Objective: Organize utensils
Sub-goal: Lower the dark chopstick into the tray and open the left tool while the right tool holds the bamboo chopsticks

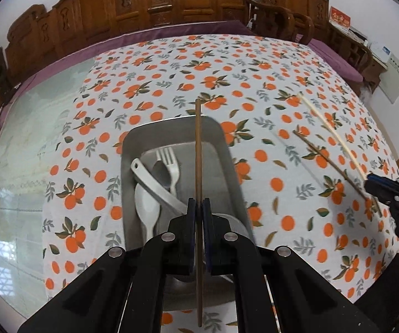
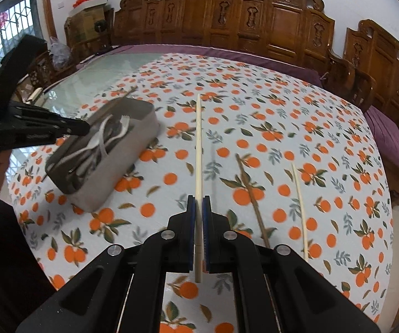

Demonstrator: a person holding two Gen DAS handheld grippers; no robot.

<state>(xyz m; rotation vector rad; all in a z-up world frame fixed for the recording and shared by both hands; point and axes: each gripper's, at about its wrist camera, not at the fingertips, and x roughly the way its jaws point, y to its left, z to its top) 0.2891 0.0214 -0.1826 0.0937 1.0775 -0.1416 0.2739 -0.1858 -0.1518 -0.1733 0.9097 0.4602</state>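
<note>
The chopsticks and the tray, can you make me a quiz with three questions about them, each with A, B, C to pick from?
1. Where is the fork?
A. in the tray
B. on the cloth
C. in the right gripper

2. How many chopsticks lie loose on the cloth?
A. none
B. two
C. five

3. What is the left gripper doing?
A. standing wide open
B. shut on a spoon
C. shut on a brown chopstick

Answers:
1 A, the fork lies inside the tray with the spoons.
2 B, one dark chopstick and one pale chopstick lie on the cloth in the right wrist view.
3 C, the brown chopstick runs between the closed pads.
</note>
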